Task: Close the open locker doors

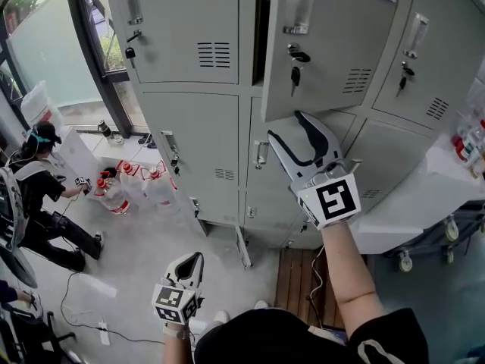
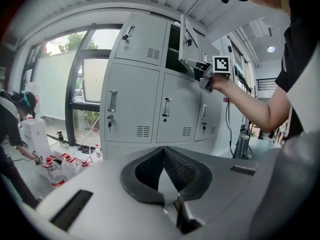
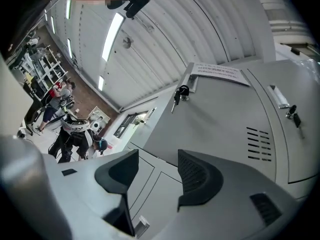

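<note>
A bank of grey lockers (image 1: 189, 139) fills the head view. One upper door (image 1: 326, 44) stands ajar, with a key hanging in its lock (image 1: 295, 74). My right gripper (image 1: 285, 125) is raised just under that door's lower edge, open, with nothing between its jaws. The right gripper view looks up along the open right gripper (image 3: 157, 156) at the door's face (image 3: 220, 119). My left gripper (image 1: 195, 258) hangs low near the floor, shut and empty. In the left gripper view the shut left gripper (image 2: 164, 149) points at the lockers, with the ajar door (image 2: 187, 36) above.
A thin door edge (image 1: 242, 247) sticks out at the bottom row near the floor. A person (image 1: 38, 196) crouches at the left beside several plastic bottles (image 1: 114, 192). A white cart (image 1: 424, 203) stands at the right. Cables (image 1: 76, 309) lie on the floor.
</note>
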### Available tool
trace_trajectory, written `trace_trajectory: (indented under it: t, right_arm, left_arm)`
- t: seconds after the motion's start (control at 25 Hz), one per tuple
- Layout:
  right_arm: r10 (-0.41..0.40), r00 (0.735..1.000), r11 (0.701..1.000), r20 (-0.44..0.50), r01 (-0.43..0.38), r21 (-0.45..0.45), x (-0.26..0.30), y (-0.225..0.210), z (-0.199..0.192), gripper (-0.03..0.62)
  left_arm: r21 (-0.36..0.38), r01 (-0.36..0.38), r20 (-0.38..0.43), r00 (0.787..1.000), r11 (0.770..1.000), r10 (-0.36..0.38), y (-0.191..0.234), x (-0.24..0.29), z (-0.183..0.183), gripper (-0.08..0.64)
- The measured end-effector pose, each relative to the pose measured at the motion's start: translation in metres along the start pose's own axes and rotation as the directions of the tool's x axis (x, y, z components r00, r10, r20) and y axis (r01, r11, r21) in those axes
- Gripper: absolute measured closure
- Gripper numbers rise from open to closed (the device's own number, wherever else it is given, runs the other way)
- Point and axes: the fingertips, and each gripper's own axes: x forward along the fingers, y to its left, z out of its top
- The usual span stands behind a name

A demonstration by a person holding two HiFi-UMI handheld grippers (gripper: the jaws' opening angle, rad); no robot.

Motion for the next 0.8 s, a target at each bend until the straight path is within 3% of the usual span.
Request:
trace_trajectory:
  t: [0.36,0.8]
  right_arm:
    - [0.016,1.0,0.996,-0.007,-0.015,0.091,0.045,-0.023,-0.024,0.327]
    - [-0.004,0.998,0.981,-0.058,0.015,0.193,0.074,-0.046,-0.045,0.319]
  left_arm:
    - [-0.059,-0.124,0.0,0.992,0.991,0.124,0.009,-0.001,-0.007,0.541]
    - [-0.101,-0.195,-0.005,0.981,0.976,0.195,0.018,-0.005,-0.018,0.541]
